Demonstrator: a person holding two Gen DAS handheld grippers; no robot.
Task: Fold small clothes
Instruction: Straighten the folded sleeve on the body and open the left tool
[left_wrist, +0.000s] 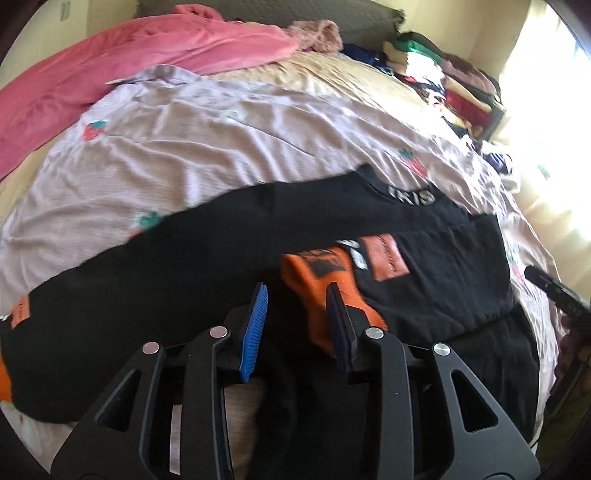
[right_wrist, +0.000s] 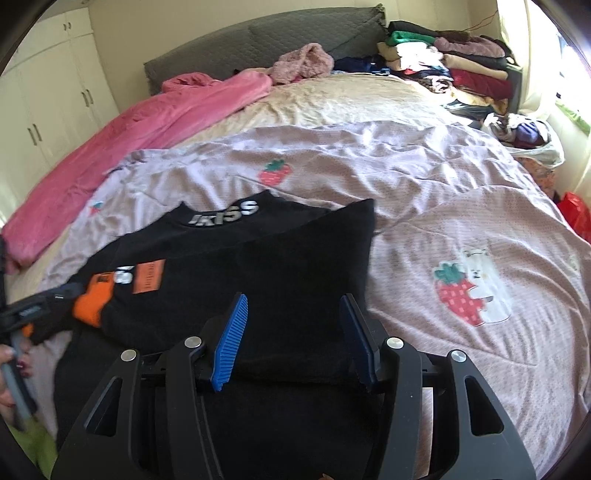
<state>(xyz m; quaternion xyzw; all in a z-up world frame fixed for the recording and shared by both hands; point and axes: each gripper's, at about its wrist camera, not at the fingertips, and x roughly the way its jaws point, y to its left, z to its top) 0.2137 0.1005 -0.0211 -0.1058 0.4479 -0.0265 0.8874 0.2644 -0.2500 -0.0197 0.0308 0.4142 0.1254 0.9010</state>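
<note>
A black sweatshirt (left_wrist: 155, 273) with white letters at the collar lies on the bed, its right side folded inward (right_wrist: 280, 266). An orange cuff (left_wrist: 325, 280) and an orange patch (left_wrist: 386, 258) show on the folded sleeve. My left gripper (left_wrist: 297, 291) is open just above the shirt, its right finger beside the orange cuff. My right gripper (right_wrist: 295, 302) is open above the folded right part of the shirt and holds nothing. The left gripper also shows at the left edge of the right wrist view (right_wrist: 48, 295), next to the cuff (right_wrist: 92, 302).
The shirt lies on a lilac strawberry-print sheet (right_wrist: 443, 206) over a beige cover (right_wrist: 351, 99). A pink blanket (right_wrist: 122, 147) runs along the left. Stacked folded clothes (right_wrist: 443, 62) sit at the far right by the grey headboard (right_wrist: 258, 40). White cupboards (right_wrist: 48, 103) stand at left.
</note>
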